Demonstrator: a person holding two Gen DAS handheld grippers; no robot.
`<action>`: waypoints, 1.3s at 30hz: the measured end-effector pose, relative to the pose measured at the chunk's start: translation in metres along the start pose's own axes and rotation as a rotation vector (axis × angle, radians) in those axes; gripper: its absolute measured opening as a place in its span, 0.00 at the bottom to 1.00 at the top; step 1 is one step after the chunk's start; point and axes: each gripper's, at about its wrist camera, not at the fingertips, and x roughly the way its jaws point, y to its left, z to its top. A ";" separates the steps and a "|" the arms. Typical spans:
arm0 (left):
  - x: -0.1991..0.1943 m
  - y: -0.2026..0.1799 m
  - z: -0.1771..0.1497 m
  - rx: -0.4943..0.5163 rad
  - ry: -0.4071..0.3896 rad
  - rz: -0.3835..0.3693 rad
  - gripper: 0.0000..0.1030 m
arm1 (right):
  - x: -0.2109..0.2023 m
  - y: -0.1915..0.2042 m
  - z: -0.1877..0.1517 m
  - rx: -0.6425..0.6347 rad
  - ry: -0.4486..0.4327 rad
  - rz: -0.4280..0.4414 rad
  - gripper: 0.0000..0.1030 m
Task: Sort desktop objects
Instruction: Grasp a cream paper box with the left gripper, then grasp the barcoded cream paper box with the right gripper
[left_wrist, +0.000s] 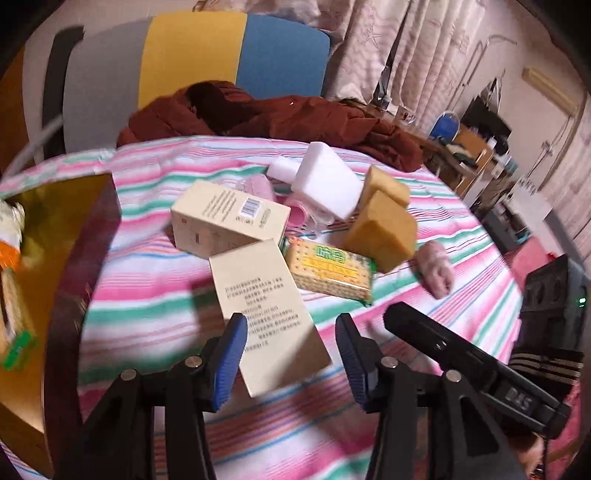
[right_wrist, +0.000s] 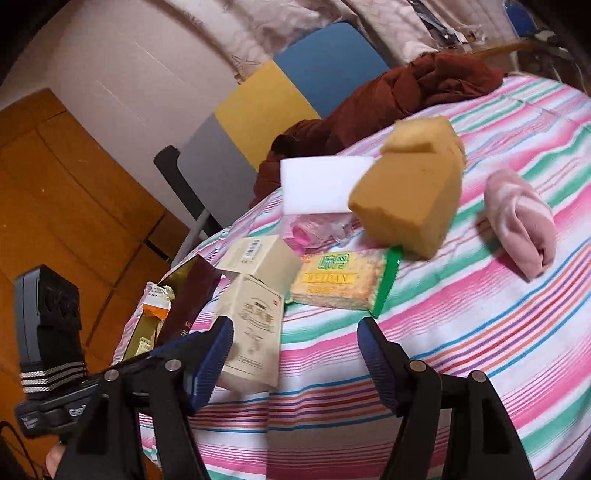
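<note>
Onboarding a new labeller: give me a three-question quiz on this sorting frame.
1. True or false: the left gripper is clamped on the near cream box.
2. Multiple choice: what leans on the cracker packet at its far right end? A) the white foam block B) a yellow sponge C) the rolled pink cloth
3. Fill in: the snacks already sorted lie in a ____-lined box at the left.

Key
1. False: the jaws stand apart, and the pads are not pressing on the box.
2. B: a yellow sponge.
3. Gold: the gold-lined box, with its dark red wall.
</note>
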 end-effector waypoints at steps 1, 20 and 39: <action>0.002 -0.003 0.001 0.015 -0.001 0.020 0.49 | 0.002 0.000 0.000 0.001 0.001 -0.004 0.69; 0.010 0.019 -0.007 0.003 0.018 0.058 0.53 | 0.018 0.021 0.010 -0.174 0.015 -0.094 0.69; -0.011 0.074 -0.019 -0.055 -0.031 0.128 0.52 | 0.141 0.102 0.043 -0.728 0.208 -0.202 0.68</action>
